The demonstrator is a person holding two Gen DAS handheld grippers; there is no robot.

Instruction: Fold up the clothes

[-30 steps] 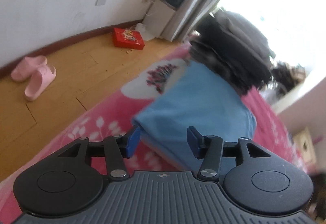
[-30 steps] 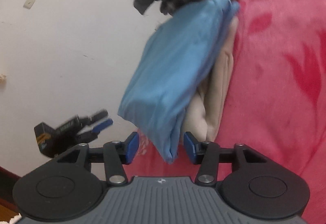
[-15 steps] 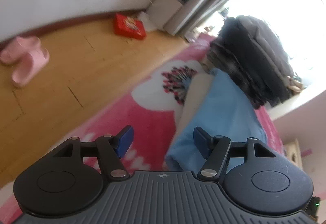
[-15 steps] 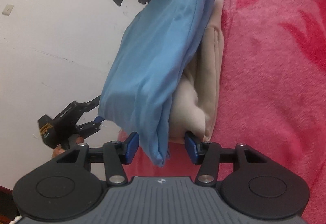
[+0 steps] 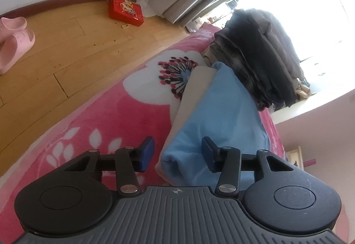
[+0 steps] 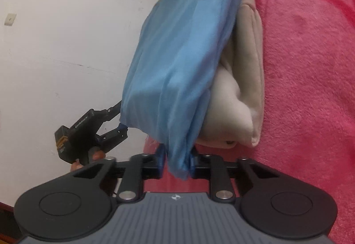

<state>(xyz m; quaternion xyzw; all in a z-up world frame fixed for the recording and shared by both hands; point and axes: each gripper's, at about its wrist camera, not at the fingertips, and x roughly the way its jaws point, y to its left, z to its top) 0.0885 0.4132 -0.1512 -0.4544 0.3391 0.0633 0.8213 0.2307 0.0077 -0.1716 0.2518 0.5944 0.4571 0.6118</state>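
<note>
- At far left of the left wrist view, pink slippers (image 5: 13, 42) and a red box (image 5: 125, 10) sit on the wood floor, clear of the bed and the work.
- Left gripper (image 5: 176, 154) hangs with jaws spread and nothing between them, just at the near end of the blue garment (image 5: 221, 117), likely placed for a pinch or just after a release; which one is unclear.
- The blue garment lies folded on a folded beige garment (image 5: 195, 88), both on the pink blanket (image 5: 124, 120), so the folded items stack.
- Dark clothes pile (image 5: 261, 49) sits just beyond the stack.
- Right gripper (image 6: 176, 162) has its jaws clamped on the blue garment's near corner, probably to tug or square it.
</note>
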